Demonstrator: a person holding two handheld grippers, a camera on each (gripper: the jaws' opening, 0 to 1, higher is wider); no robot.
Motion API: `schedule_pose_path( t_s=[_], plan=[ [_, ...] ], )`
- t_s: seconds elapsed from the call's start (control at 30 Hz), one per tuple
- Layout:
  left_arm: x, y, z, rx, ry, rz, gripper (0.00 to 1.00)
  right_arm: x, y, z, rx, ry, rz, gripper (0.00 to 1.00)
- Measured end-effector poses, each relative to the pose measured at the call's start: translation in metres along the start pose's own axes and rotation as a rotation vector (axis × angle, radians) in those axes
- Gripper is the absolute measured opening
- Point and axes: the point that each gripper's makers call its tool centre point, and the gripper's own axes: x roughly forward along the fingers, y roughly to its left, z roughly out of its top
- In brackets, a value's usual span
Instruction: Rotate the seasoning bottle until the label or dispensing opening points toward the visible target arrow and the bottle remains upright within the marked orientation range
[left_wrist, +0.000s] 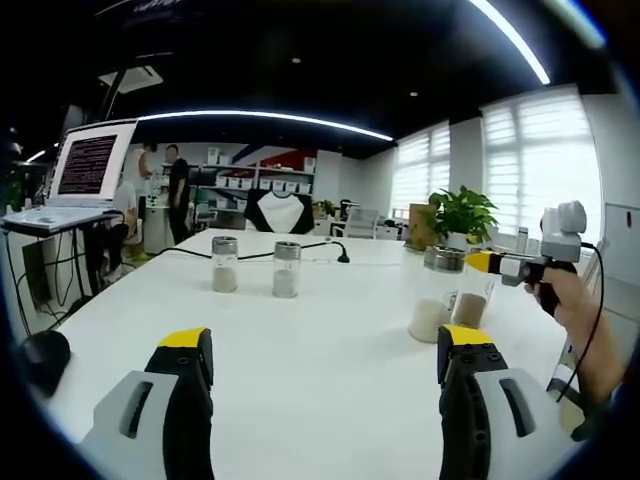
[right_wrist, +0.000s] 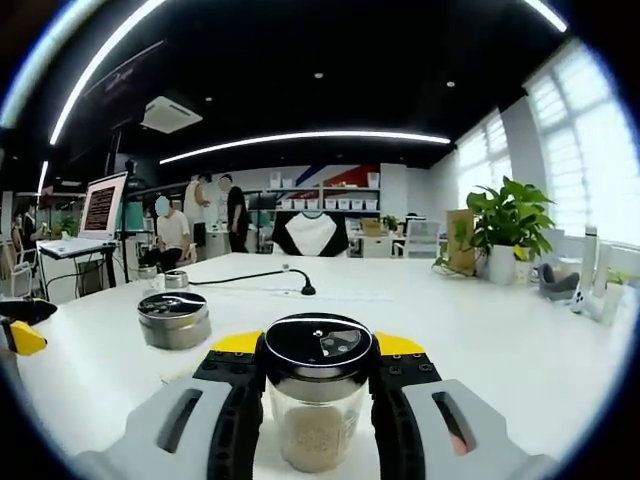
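A clear seasoning bottle with a black dispensing lid and tan powder stands upright on the white table. My right gripper is shut on it, its jaws pressed against both sides of the lid. In the left gripper view the same bottle stands at the right under the right gripper, which a hand holds. A silver-lidded bottle of white powder stands just left of it and appears again. My left gripper is open over bare table, well short of the bottles.
Two more silver-lidded bottles stand further back on the table. A black cable runs behind them. A black mouse lies at the left edge. A potted plant stands back right. A screen and people are at left.
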Motion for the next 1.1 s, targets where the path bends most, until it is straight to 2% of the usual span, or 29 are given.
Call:
schedule_pose_path(
  t_s=[0.33, 0.5, 0.6, 0.7, 0.83, 0.97, 1.03, 1.1],
  plan=[
    [-0.001, 0.001, 0.002, 0.000, -0.006, 0.001, 0.98, 0.000, 0.000, 0.000, -0.014, -0.004, 0.009, 0.40],
    [0.000, 0.001, 0.000, 0.000, 0.001, 0.001, 0.98, -0.003, -0.005, 0.003, -0.025, -0.011, -0.008, 0.47],
    [0.001, 0.000, -0.001, -0.001, 0.003, 0.001, 0.98, -0.004, -0.003, 0.007, -0.001, -0.022, 0.020, 0.48],
    [0.001, 0.001, -0.002, -0.006, 0.010, 0.002, 0.98, -0.006, -0.004, 0.009, -0.027, -0.022, 0.015, 0.53],
    [0.001, 0.001, -0.002, -0.003, 0.007, 0.004, 0.98, -0.008, -0.001, 0.009, -0.003, -0.023, 0.044, 0.53],
    [0.000, 0.002, -0.001, -0.003, 0.006, 0.006, 0.98, -0.011, -0.001, 0.009, -0.024, -0.023, 0.049, 0.53],
    [0.000, 0.003, 0.000, 0.004, 0.003, 0.007, 0.98, -0.014, -0.003, 0.015, -0.063, -0.063, 0.054, 0.53],
    [0.000, 0.002, 0.001, 0.005, 0.002, 0.006, 0.98, -0.014, -0.003, 0.012, -0.070, -0.049, 0.068, 0.54]
  ],
)
